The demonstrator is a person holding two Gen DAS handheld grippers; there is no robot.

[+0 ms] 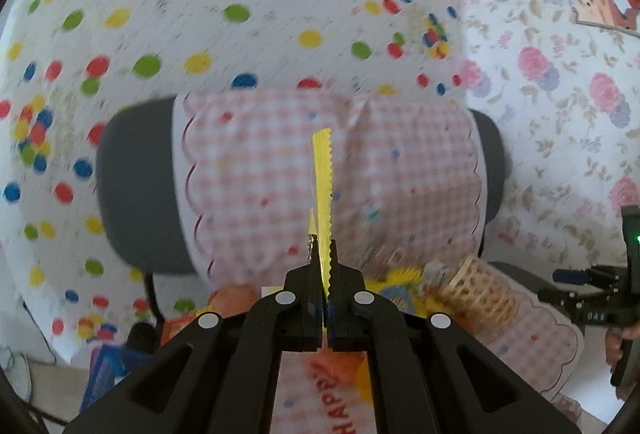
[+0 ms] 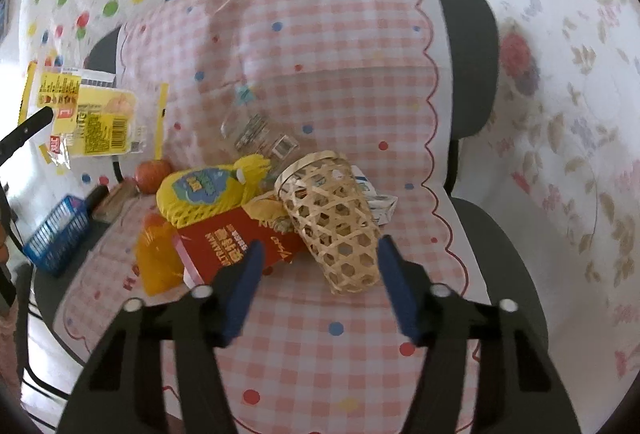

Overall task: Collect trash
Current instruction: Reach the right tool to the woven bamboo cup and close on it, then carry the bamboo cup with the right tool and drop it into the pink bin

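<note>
My left gripper [image 1: 324, 262] is shut on a yellow snack wrapper [image 1: 323, 186], seen edge-on and held up in the air in front of the chair back; the same wrapper [image 2: 86, 118] hangs at the left of the right wrist view. My right gripper [image 2: 318, 266] is open and empty, just above the chair seat, facing a woven bamboo basket [image 2: 332, 222] lying on its side. Beside the basket lie a red packet [image 2: 236, 246], a yellow foam-net item [image 2: 204, 194], an orange bag [image 2: 158, 262], a clear plastic wrapper [image 2: 260, 134] and a small white carton [image 2: 378, 204].
A grey chair [image 2: 468, 62] is draped with a pink checked cloth [image 2: 340, 82]. A blue plastic basket [image 2: 60, 230] sits at the seat's left edge, with an orange fruit [image 2: 152, 174] behind. Dotted and floral sheets cover the wall.
</note>
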